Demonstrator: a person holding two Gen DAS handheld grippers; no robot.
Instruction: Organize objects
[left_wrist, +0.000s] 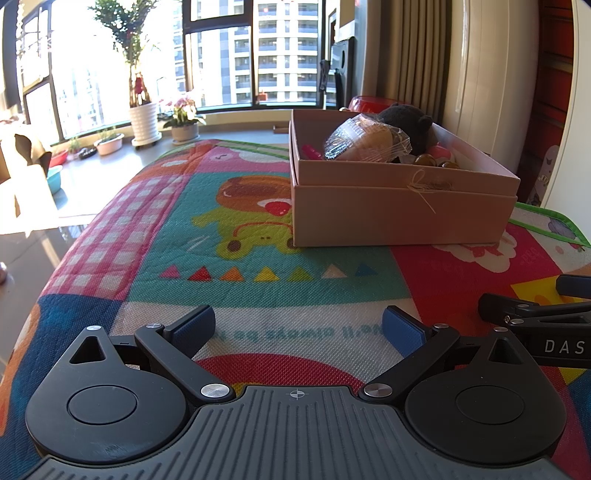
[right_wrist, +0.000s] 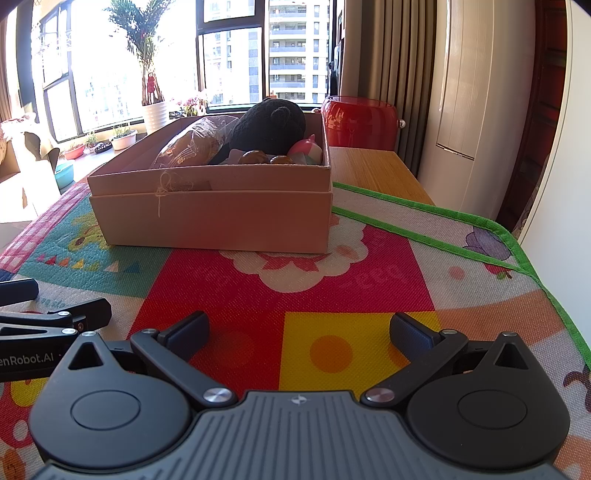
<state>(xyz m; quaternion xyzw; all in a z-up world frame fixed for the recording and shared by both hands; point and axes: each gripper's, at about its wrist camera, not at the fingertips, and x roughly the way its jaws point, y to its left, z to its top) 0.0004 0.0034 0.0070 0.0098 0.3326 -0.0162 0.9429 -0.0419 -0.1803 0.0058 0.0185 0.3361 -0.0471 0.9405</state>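
Note:
A pink cardboard box (left_wrist: 402, 206) stands on the colourful play mat (left_wrist: 236, 229); it also shows in the right wrist view (right_wrist: 214, 218). It holds a black plush toy (right_wrist: 271, 127), a plastic-wrapped bread item (left_wrist: 365, 142), brown glossy pieces (right_wrist: 255, 158) and a pink-and-green toy (right_wrist: 308, 151). My left gripper (left_wrist: 299, 326) is open and empty, low over the mat, well short of the box. My right gripper (right_wrist: 299, 332) is open and empty beside it, also short of the box.
A red stool (right_wrist: 358, 122) stands behind the box. A bare wooden tabletop (right_wrist: 373, 170) shows past the mat's green edge (right_wrist: 436, 214). Potted plants (left_wrist: 144, 118) stand by the window on the left. A white air-conditioner column (right_wrist: 469, 110) is on the right.

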